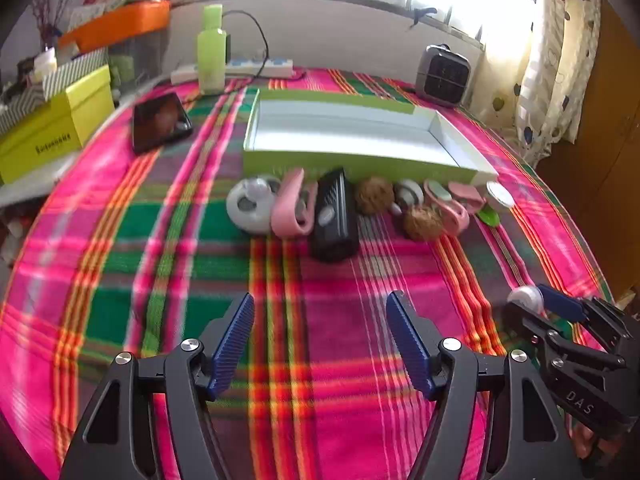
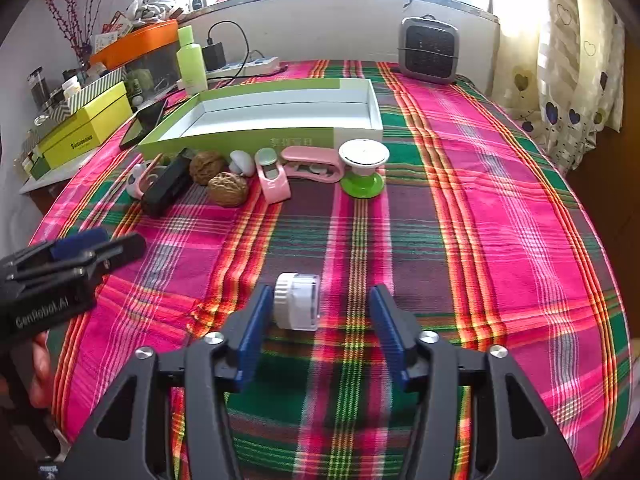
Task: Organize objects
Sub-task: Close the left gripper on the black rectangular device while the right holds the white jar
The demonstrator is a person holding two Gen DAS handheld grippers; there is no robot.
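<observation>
Right now both tools gape wide: left tool (image 1: 320, 336) over bare plaid cloth, right tool (image 2: 316, 332) w/ small white cylinder (image 2: 297, 301) lying loose btwn its fingers, ungripped, near tabletop's front.

R gripper (image 2: 316, 320) open w/ white cap (image 2: 297, 301) btwn fingers.

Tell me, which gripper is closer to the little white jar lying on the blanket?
Right. The right gripper has the little white jar between its open fingers, one beside it. The left gripper is open off to the jar's left, over bare blanket.
</observation>
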